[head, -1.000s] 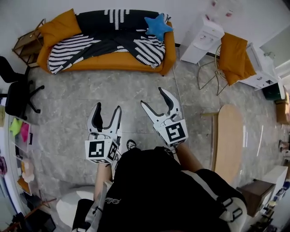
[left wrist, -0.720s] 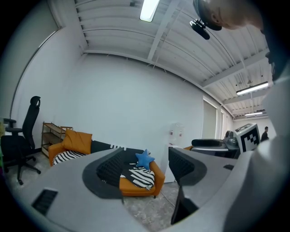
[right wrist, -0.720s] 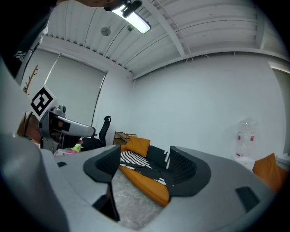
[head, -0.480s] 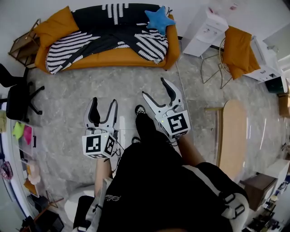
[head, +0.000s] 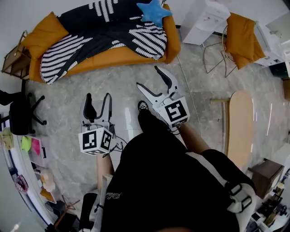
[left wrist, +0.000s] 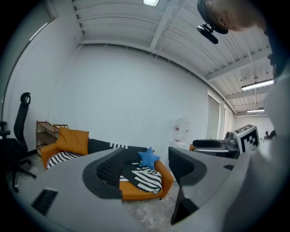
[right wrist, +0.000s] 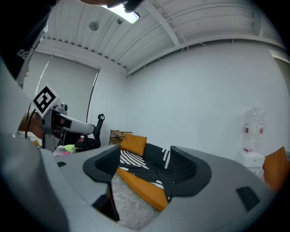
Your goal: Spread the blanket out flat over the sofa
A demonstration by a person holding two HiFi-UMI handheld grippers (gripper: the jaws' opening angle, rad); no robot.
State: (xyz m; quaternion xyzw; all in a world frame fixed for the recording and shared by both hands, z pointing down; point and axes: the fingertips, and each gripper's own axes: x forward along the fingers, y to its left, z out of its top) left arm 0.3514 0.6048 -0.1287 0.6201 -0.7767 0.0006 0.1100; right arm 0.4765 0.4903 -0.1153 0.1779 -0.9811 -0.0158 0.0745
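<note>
Left gripper (head: 97, 96) and right gripper (head: 147, 77) gaped empty; star cushion (head: 152, 10) at 1 o'clock, resting on blanket (head: 113, 36), could tumble off sofa (head: 113, 56) when pulled

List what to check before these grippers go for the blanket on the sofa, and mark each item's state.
1. Left gripper jaws apart, nothing between them: ok.
2. Right gripper jaws apart, nothing between them: ok.
3. Grippers at the blanket: not ok; both hang over the floor, short of the sofa.
4. Blanket flat: not ok; it lies bunched across seat and backrest.
5. Blanket free of other things: not ok; a blue star cushion rests on it, at the sofa's right end in the head view.
6. Corners to grab located: cannot tell; folds hide them.
</note>
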